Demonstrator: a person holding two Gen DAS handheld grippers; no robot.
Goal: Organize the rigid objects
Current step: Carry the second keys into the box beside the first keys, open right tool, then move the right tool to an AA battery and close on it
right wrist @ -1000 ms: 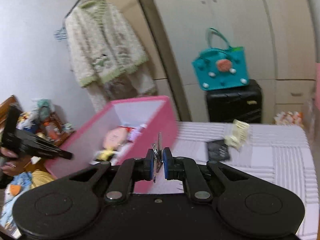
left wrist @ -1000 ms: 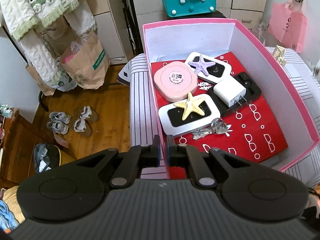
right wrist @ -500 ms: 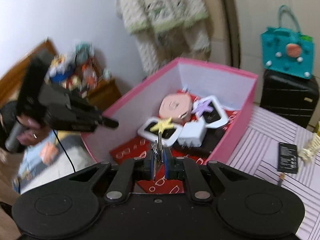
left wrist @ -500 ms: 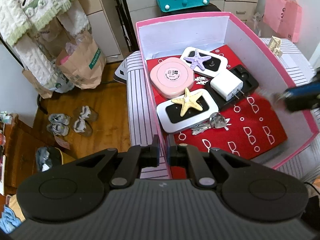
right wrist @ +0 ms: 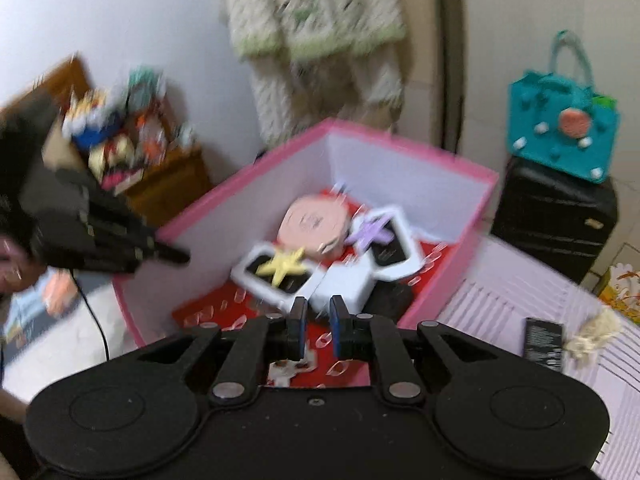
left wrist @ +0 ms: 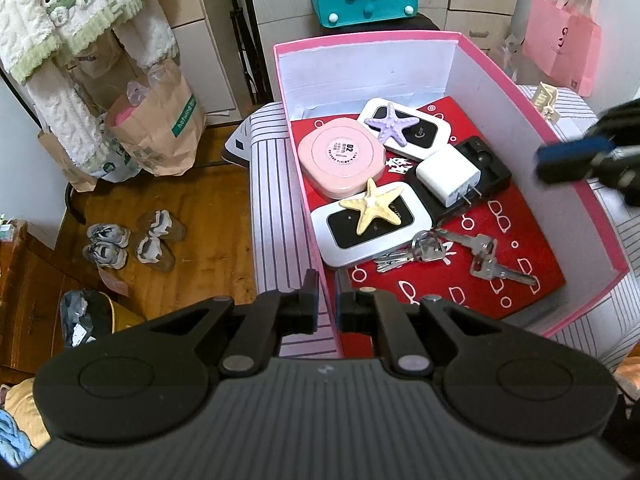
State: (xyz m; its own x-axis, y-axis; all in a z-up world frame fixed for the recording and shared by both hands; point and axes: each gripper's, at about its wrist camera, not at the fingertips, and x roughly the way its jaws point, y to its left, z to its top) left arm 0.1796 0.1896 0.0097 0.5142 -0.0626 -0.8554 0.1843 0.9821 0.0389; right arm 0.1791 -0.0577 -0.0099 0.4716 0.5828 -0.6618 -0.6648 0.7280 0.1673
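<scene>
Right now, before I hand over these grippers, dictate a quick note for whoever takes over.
Left gripper: shut on the pink box, clamping its near wall.
Right gripper: above the box, jaws opening, nothing between them.
Done, in the box: keys, white charger, yellow starfish, purple starfish, pink round case.
Left: hair claw and black packet lie on the striped bed outside the box; probably next.

the striped bed (left wrist: 276,216) carries the pink box (left wrist: 568,168) and a hair claw (left wrist: 545,100).
</scene>
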